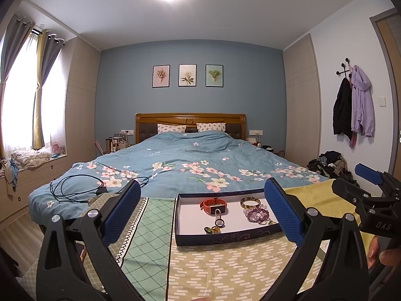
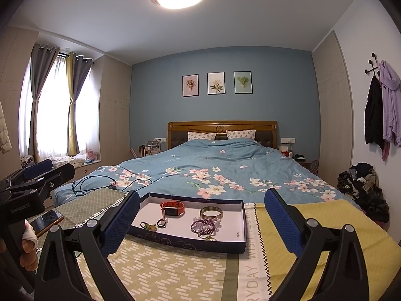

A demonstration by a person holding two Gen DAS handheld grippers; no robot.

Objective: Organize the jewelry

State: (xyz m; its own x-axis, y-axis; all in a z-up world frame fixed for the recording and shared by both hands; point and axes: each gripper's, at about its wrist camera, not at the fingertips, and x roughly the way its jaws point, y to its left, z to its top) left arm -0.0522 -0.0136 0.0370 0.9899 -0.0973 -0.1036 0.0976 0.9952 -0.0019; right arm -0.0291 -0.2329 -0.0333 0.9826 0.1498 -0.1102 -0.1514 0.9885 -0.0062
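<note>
Where the patterned cloth (image 2: 175,271) covers the foot of the bed (image 2: 225,173), a shallow dark-blue tray (image 2: 190,241) with a white floor lies flat, holding all the jewelry.

Surroundings: black cable (image 1: 75,188) coiled on the floral duvet, beyond the tray and to its left; phone (image 2: 47,219) on the cloth left of the tray, near the hand (image 2: 26,248) on the left handle; pile of clothes (image 2: 363,190) on the floor to the right of the bed; coats (image 1: 353,107) hung on the right wall. Nothing stands between either tool and the tray.

Contents of tray: orange watch (image 2: 173,207) at the far middle; gold bangle (image 2: 211,212) just right of it; purple bead bracelets (image 2: 204,225) nearer, touching or just beside the bangle; dark ring (image 2: 161,223) and a small green-and-amber piece (image 2: 147,225) toward the near left wall; further small pieces by the near wall, too small to tell.

Left gripper (image 1: 200,213): jaws wide apart, empty, tray lying ahead and seen between the pads.

Right gripper (image 2: 200,222): jaws wide apart, empty, tray ahead between them, its left corner close by the left pad.

Room: the tray's right third of floor is bare; open cloth lies between its near wall and both tools, and yellow cloth to its right.
</note>
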